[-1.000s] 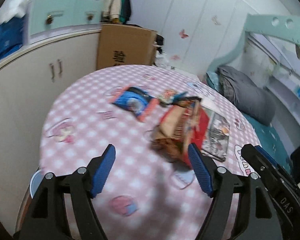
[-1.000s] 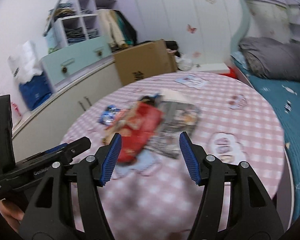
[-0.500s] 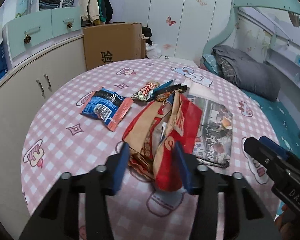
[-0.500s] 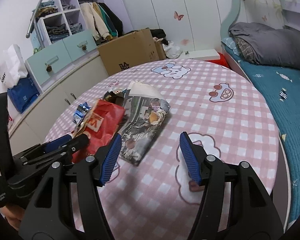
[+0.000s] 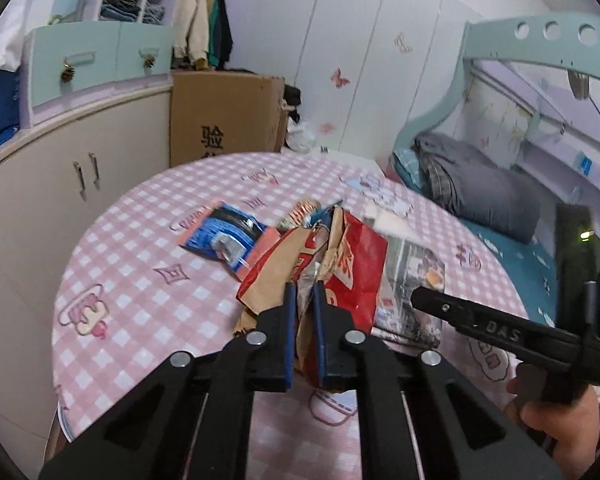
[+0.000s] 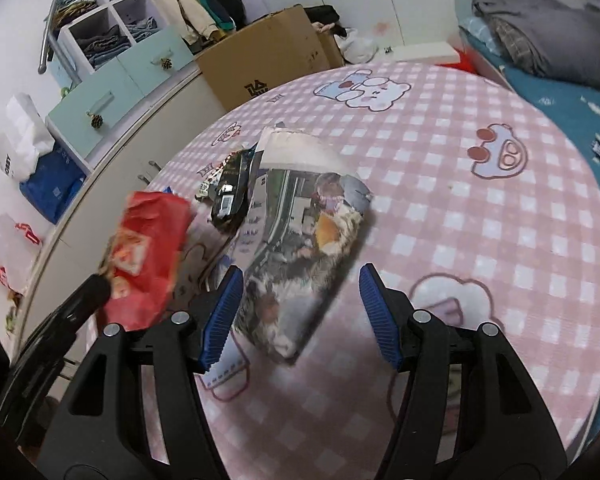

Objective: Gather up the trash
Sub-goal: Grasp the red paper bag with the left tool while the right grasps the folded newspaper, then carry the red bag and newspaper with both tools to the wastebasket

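While your left gripper (image 5: pixel 303 294) has just been closing, its pads now pinch the crumpled red-and-brown paper bag (image 5: pixel 340 264) on the pink checked table (image 5: pixel 140 280); contents not discernible. Your right gripper (image 6: pixel 298 312) stands open over the printed foil packet (image 6: pixel 304 240), not touching. Blue wrapper (image 5: pixel 224 236) lies just beside the bag.

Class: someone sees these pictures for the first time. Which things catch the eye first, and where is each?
The crumpled red paper bag, pinched in the left tongs, which have just been closing. Beside it, a printed grey wrapper lies flat on the pink checked table, between the open right tongs.
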{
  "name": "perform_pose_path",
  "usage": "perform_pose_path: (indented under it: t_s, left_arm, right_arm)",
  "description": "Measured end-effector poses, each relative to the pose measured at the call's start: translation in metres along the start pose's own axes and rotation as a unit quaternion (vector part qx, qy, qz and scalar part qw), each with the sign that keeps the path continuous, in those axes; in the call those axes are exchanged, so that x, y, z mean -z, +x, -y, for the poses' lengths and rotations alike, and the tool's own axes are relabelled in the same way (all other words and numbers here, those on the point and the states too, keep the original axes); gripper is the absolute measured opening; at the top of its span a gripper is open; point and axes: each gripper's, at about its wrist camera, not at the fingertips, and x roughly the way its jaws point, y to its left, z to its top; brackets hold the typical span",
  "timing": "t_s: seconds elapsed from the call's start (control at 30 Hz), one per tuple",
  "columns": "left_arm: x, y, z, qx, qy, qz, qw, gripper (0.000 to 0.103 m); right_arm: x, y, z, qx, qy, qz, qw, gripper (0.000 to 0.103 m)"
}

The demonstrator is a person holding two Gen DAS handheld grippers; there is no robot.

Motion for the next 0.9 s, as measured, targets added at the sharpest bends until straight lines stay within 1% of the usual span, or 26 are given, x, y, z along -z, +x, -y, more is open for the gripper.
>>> perform_pose_path:
  t_s: [0.17, 0.23, 0.27, 0.3, 0.33, 0.37, 0.43, 0.53, 0.73, 0.9]
  left_arm:
    - [-0.004, -0.012, -0.011, -0.014, -0.011, 0.025, 0.9995, 0.008]
    - [-0.005, -0.016, -0.017, -0.017, -0.018, 0.031, 0.9992, 0.008]
    - [-0.005, -0.017, -0.021, -0.019, -0.023, 0.033, 0.999, 0.008]
    - [-0.005, -0.018, -0.023, -0.022, -0.026, 0.033, 0.9989, 0.008]
    - [-0.005, -0.019, -0.027, -0.025, -0.03, 0.033, 0.9987, 0.008]
    - [-0.005, -0.02, -0.03, -0.027, -0.034, 0.033, 0.9985, 0.008]
    - [-0.005, -0.021, -0.037, -0.03, -0.042, 0.033, 0.9981, 0.008]
    - [-0.003, -0.026, -0.044, -0.036, -0.052, 0.039, 0.9972, 0.008]
    - [-0.002, -0.035, -0.057, -0.043, -0.066, 0.046, 0.9958, 0.008]
    - [-0.002, -0.047, -0.065, -0.046, -0.071, 0.054, 0.9949, 0.008]
  right_arm:
    - [-0.01, 0.009, -0.005, 0.002, 0.003, 0.0, 1.0, 0.061]
    - [-0.013, 0.012, -0.007, 0.006, 0.002, 0.001, 1.0, 0.058]
    - [-0.013, 0.013, -0.007, 0.009, 0.002, 0.0, 1.0, 0.055]
    - [-0.013, 0.014, -0.007, 0.013, 0.003, 0.0, 1.0, 0.044]
    - [-0.014, 0.015, -0.006, 0.007, 0.009, -0.001, 1.0, 0.034]
    - [-0.014, 0.015, -0.005, 0.002, 0.015, 0.002, 1.0, 0.033]
    - [-0.014, 0.008, -0.004, -0.008, 0.017, 0.02, 1.0, 0.025]
    - [-0.012, -0.006, -0.011, -0.009, -0.002, 0.052, 0.999, 0.019]
    - [-0.003, -0.028, -0.034, -0.011, -0.036, 0.098, 0.994, 0.01]
    - [0.005, -0.053, -0.059, -0.009, -0.067, 0.137, 0.988, 0.006]
